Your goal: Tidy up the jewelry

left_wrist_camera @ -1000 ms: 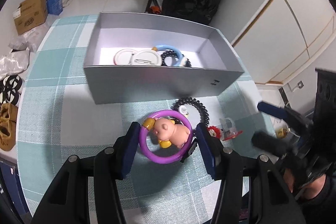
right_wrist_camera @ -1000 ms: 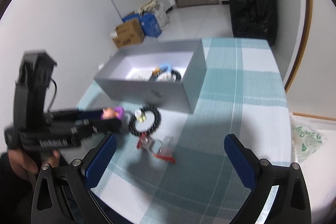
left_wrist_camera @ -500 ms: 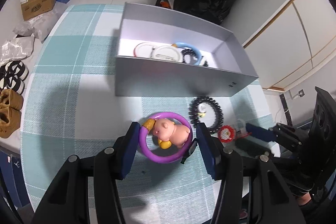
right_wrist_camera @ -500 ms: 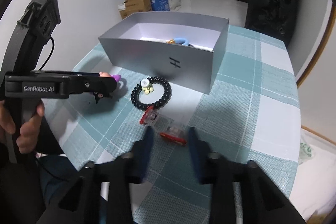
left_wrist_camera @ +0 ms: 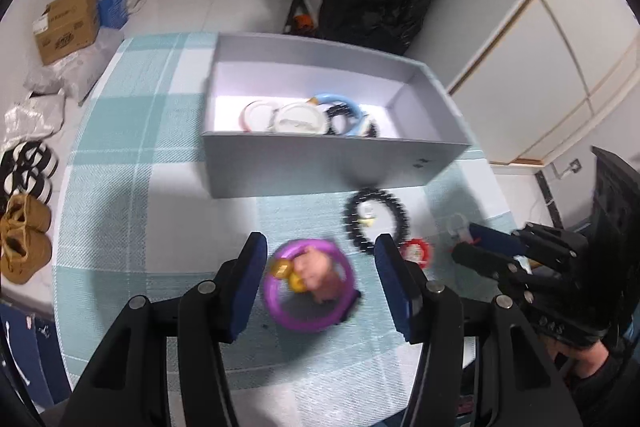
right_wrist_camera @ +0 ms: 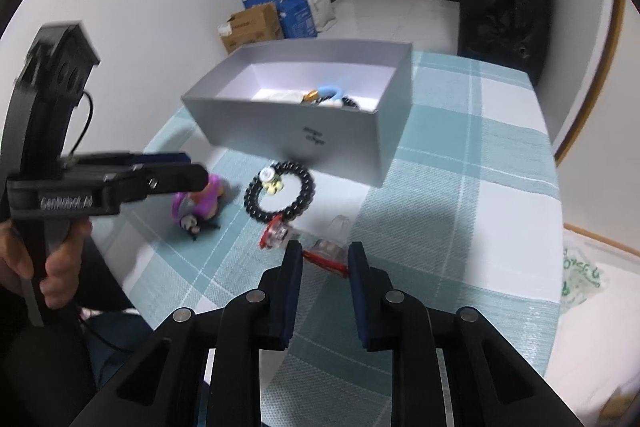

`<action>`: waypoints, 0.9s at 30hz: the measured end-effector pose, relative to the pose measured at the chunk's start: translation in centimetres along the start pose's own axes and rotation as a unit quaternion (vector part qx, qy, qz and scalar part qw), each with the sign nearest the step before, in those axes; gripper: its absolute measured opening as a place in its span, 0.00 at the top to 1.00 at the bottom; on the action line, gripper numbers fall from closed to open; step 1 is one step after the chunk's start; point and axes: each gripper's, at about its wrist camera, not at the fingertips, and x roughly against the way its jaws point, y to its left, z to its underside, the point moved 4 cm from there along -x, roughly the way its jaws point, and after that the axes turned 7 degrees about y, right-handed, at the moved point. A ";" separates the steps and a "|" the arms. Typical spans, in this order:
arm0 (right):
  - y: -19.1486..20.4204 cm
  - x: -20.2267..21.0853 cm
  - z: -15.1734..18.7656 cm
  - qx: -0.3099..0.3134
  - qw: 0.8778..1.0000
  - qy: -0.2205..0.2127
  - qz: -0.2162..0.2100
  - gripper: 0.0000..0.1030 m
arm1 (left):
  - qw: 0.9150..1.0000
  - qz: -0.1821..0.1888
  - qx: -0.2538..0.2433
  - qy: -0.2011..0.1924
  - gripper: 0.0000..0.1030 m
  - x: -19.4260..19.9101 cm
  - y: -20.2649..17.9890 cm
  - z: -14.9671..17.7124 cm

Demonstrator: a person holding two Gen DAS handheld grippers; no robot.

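Note:
A purple ring with a pink pig charm (left_wrist_camera: 308, 287) lies on the checked cloth between the blue pads of my left gripper (left_wrist_camera: 318, 287). That gripper is open, with a gap showing at the right pad. The right wrist view shows the purple ring (right_wrist_camera: 198, 205) on the cloth under the left gripper's tips. My right gripper (right_wrist_camera: 325, 267) has its jaws narrow and shut on a small red-and-clear clip (right_wrist_camera: 326, 253) that rests on the cloth. A black bead bracelet (right_wrist_camera: 280, 195) and a red round charm (right_wrist_camera: 276, 233) lie nearby.
The grey open box (left_wrist_camera: 332, 167) stands behind the items and holds white rings, a blue ring and a dark bracelet. A person's hand (right_wrist_camera: 52, 267) holds the left gripper. Cardboard boxes (left_wrist_camera: 68, 23) and shoes (left_wrist_camera: 24, 239) are on the floor to the left.
My right jaws went from wide apart to narrow around the clip. The purple ring, clamped between the left pads before, now sits lower on the cloth, free of the right pad.

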 end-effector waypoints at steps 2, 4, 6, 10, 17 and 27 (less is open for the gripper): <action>-0.5 0.5 -0.2 -0.013 1.000 -0.010 -0.005 0.79 | 1.000 0.011 -0.016 -0.008 0.51 0.4 -0.9 0.1; -1.1 1.0 -0.5 -0.028 0.999 -0.020 -0.009 0.79 | 0.999 0.025 -0.039 -0.014 0.51 0.7 -2.3 0.3; -1.8 1.4 -0.7 -0.046 0.998 -0.027 -0.012 0.79 | 0.998 0.030 -0.061 -0.015 0.51 0.7 -3.5 0.5; -3.3 1.9 -0.8 -0.077 0.996 -0.037 -0.019 0.79 | 0.996 0.025 -0.091 -0.005 0.51 -0.4 -5.3 0.5; -4.4 2.8 -1.0 -0.095 0.994 -0.052 -0.025 0.79 | 0.988 -0.023 -0.150 -0.008 0.51 -2.5 -7.5 0.7; -5.2 3.5 -0.5 -0.109 0.992 -0.059 -0.032 0.78 | 0.979 -0.071 -0.189 0.000 0.84 -4.8 -8.8 1.1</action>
